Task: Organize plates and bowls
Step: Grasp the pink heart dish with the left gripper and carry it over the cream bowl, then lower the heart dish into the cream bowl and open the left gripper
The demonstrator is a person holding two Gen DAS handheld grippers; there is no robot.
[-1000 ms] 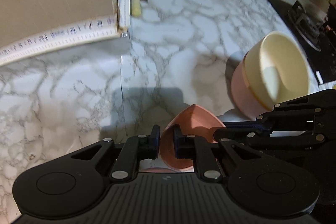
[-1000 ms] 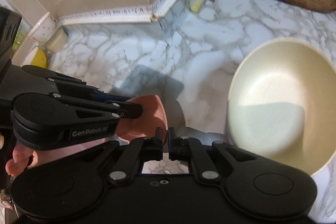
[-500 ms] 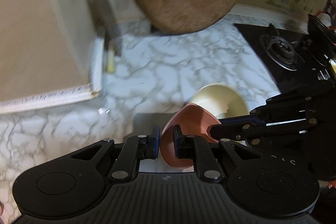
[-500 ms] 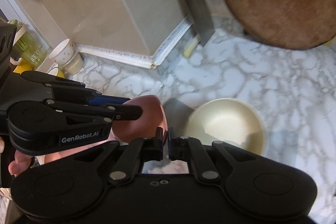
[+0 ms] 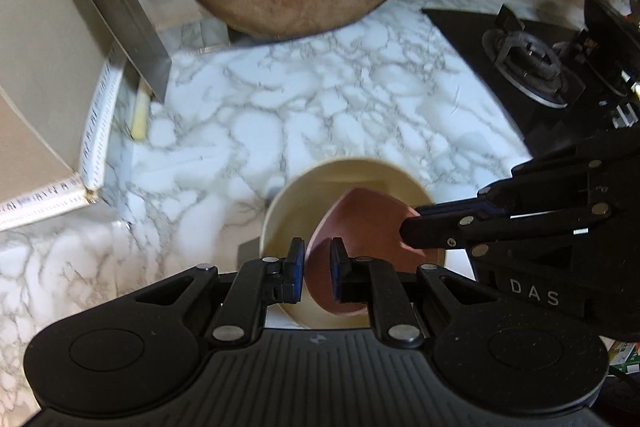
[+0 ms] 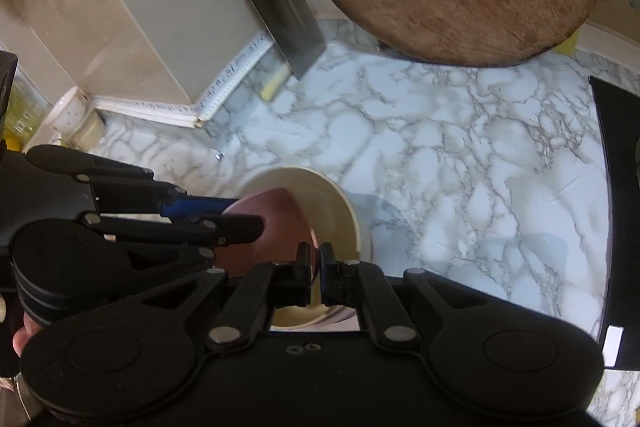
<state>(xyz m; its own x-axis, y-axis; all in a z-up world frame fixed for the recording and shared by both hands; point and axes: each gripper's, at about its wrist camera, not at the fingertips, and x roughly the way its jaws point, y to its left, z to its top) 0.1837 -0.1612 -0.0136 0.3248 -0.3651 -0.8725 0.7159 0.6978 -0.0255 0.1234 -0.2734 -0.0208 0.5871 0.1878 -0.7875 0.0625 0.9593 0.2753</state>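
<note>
I am clamping my left gripper (image 5: 317,269) and right gripper (image 6: 315,269) on opposite rims of the small pink bowl (image 5: 362,227), holding it above the cream round bowl (image 5: 304,195) on the marble counter (image 5: 320,99).

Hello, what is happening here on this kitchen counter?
A person holds a pair of tongs in each hand, and both pairs grip the rim of one pink bowl. The left tongs and the right tongs carry it together above a cream bowl that stands on the marble counter. It looks about to be nested inside, but is not released yet.
</note>
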